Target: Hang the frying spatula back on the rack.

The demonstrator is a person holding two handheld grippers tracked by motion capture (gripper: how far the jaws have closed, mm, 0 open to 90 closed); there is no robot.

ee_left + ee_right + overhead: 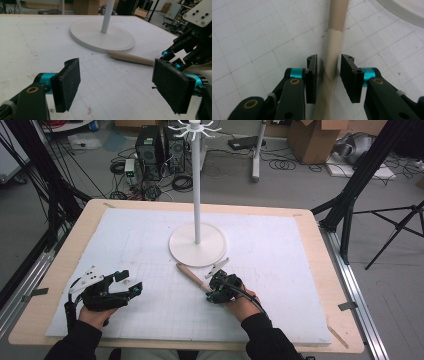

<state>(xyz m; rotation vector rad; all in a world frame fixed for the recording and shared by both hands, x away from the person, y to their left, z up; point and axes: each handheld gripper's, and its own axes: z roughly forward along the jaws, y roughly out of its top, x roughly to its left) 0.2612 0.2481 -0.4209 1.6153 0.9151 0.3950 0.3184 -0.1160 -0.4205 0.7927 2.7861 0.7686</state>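
Observation:
A long utensil with a tan wooden handle (pixel 190 274) lies on the white mat just in front of the stand's round base (pixel 197 251). Its tapered end (pixel 130 58) points toward that base. My right gripper (pixel 213 289) is low over the utensil, near its end farthest from the stand. In the right gripper view the jaws (pixel 328 60) straddle the handle (pixel 333 50) with a thin gap on each side, so the gripper is open. At the left of the mat, my left gripper (pixel 127 282) is held wide open with nothing between its pads (pixel 116 65), and it faces the utensil.
A tall white pole (pixel 196 195) rises from the base to a ring of hooks (pixel 194 129). A thin pale piece (pixel 218 267) lies beside the right gripper. The wooden table rim (pixel 75 240) frames the gridded mat (pixel 125 235). Tripod legs, cables and boxes stand on the floor beyond.

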